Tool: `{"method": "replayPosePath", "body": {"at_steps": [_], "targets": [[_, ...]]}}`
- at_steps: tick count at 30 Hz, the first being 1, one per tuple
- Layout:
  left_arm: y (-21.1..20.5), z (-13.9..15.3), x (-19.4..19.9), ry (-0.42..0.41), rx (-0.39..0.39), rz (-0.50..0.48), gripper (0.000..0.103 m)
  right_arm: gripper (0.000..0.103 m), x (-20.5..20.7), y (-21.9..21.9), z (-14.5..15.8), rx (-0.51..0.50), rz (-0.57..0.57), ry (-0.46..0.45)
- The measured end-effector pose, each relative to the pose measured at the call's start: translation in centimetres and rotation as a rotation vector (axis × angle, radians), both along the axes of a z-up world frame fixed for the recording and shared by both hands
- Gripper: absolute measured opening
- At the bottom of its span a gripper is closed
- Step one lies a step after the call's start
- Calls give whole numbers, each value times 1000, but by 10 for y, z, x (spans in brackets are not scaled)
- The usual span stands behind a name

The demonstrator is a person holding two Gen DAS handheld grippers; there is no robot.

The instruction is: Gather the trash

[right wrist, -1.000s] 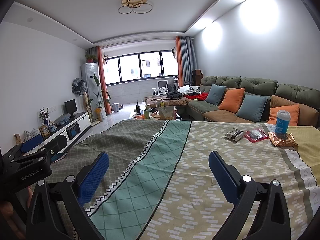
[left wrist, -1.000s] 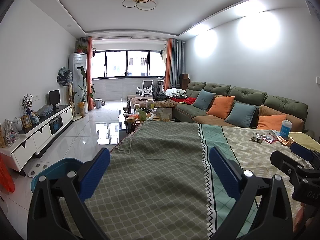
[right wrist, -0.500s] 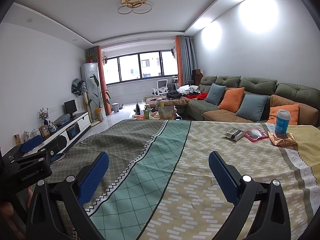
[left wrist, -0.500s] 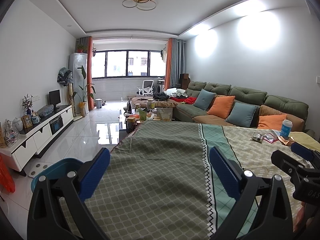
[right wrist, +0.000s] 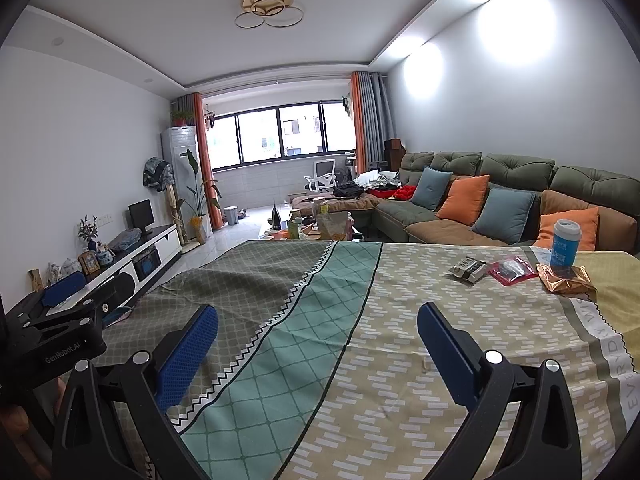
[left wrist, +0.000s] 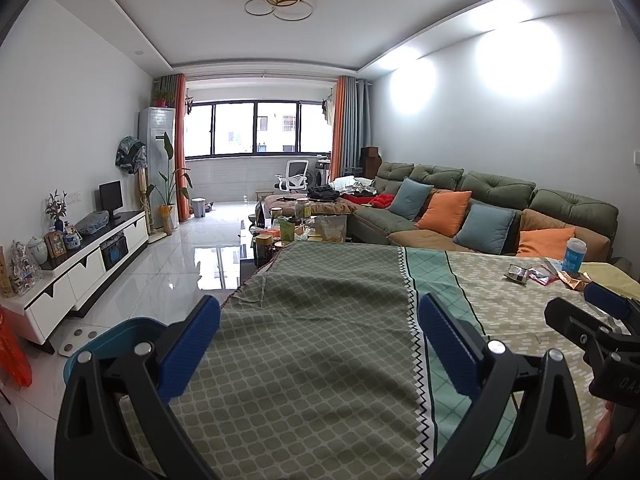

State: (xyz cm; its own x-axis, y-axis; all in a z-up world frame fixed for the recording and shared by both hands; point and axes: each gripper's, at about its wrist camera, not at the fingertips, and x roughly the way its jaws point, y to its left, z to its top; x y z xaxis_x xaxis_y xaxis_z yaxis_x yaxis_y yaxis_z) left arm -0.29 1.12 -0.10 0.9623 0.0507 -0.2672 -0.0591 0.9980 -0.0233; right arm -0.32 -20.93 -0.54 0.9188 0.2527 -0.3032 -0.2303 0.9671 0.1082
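Observation:
Trash lies at the far right of the cloth-covered table (right wrist: 320,320): a dark snack packet (right wrist: 468,269), a red clear bag (right wrist: 512,270), a copper foil wrapper (right wrist: 566,280) and a blue paper cup (right wrist: 564,244) standing on it. They also show small in the left wrist view, the cup (left wrist: 574,255) among them. My right gripper (right wrist: 318,344) is open and empty, well short of the trash. My left gripper (left wrist: 320,340) is open and empty over the table's left part. A teal bin (left wrist: 116,336) stands on the floor left of the table.
A green sofa (right wrist: 500,200) with orange and blue cushions runs behind the table. A cluttered coffee table (left wrist: 296,228) stands beyond the far edge. A white TV cabinet (left wrist: 80,264) lines the left wall. An orange bag (left wrist: 12,348) is at the far left.
Both grippers stay open and almost still. The views shift only very slightly.

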Motion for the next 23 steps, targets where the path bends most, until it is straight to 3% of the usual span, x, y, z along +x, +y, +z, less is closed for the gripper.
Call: {"method": "replayPosePath", "body": {"at_steps": [23], "targets": [[4,-4,8,67,-12,-33,100,99,4,-4,-3,-1,-21,30]]}}
